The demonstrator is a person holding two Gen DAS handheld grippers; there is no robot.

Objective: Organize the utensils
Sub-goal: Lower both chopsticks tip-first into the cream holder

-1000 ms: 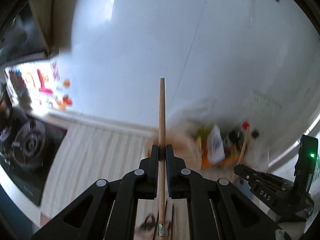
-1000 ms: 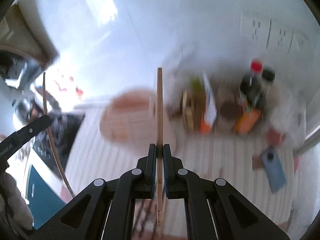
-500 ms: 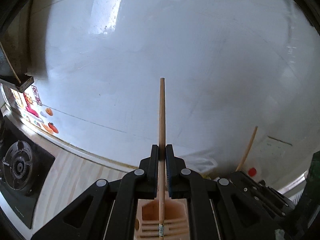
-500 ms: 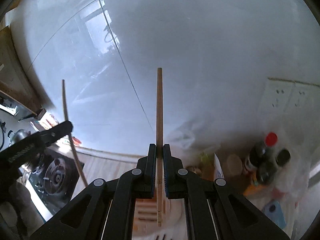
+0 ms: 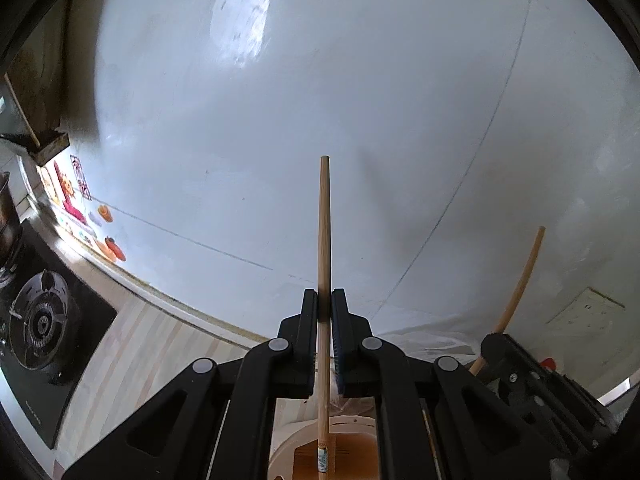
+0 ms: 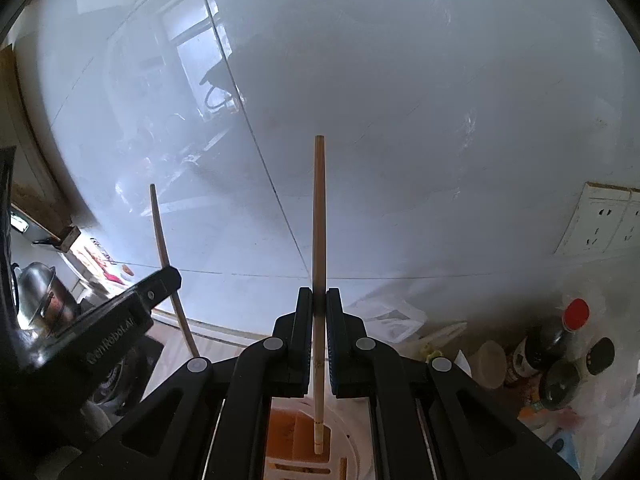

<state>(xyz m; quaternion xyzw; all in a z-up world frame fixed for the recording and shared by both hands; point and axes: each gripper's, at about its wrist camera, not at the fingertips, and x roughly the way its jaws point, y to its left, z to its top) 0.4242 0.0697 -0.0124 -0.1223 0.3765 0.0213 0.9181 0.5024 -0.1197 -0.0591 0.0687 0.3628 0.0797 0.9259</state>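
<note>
My left gripper [image 5: 324, 300] is shut on a wooden chopstick [image 5: 324, 232] that stands upright between its pads, its lower end hanging over an orange-and-white utensil holder [image 5: 344, 450] below. My right gripper [image 6: 319, 298] is shut on a second wooden chopstick [image 6: 319, 216], also upright, its tip above the same holder [image 6: 288, 432]. In the left wrist view the right gripper's chopstick [image 5: 520, 284] shows at the right. In the right wrist view the left gripper [image 6: 132, 308] and its chopstick [image 6: 164, 252] show at the left.
A white tiled wall [image 5: 320, 100] fills the background. A gas hob [image 5: 40, 320] lies at the left on the light wooden counter [image 5: 152, 352]. A metal pot [image 6: 36, 292] stands far left. Sauce bottles [image 6: 560, 344], a clear bag and wall sockets [image 6: 600, 224] are at the right.
Both grippers have swung toward the wall and closer together, each still gripping its chopstick. The holder has come under both chopstick ends, and the bottles slid to the right edge.
</note>
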